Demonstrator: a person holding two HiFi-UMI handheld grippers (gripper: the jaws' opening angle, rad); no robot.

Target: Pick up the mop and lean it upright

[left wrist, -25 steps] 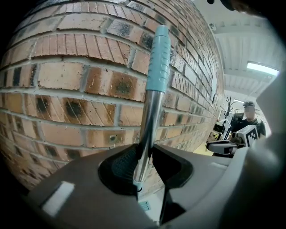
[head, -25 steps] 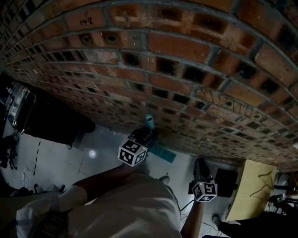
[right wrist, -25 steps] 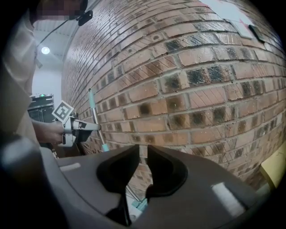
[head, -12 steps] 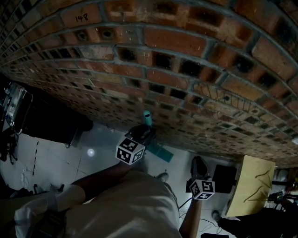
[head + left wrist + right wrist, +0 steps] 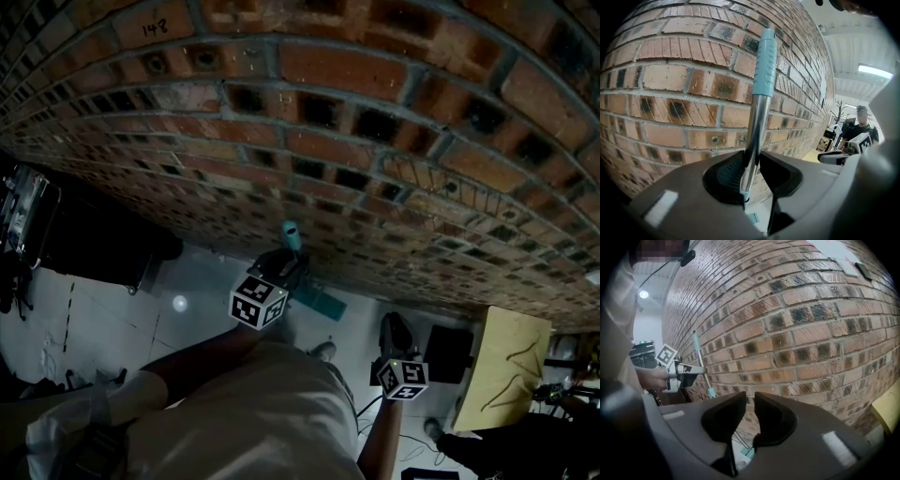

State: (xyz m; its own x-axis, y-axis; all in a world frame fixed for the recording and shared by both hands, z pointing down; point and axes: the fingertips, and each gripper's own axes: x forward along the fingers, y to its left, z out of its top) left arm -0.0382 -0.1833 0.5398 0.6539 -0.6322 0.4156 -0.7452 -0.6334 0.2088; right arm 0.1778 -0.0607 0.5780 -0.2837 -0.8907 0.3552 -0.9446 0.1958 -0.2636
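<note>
The brick wall (image 5: 375, 112) fills most of the head view, with the pale floor (image 5: 187, 291) below it. The mop (image 5: 756, 117) stands nearly upright close to the wall, its teal head (image 5: 321, 302) on the floor at the foot of the wall. Compared with one second ago almost nothing has moved. The mop stays in its place, and only the left gripper (image 5: 751, 161) has changed. It clasps the metal shaft (image 5: 752, 154) below the teal grip (image 5: 766, 61), and its jaws have just opened a little, with the pads still on the shaft. I judge this as the start of the release, so the leaning is nearly finished. The right gripper (image 5: 750, 399) holds nothing, and its jaws stand slightly apart. The left gripper view shows the grasp, which the marker cube (image 5: 258, 302) hides in the head view. Only the right gripper view shows the lower shaft running down to the floor. No view makes certain whether the grip touches the bricks.
</note>
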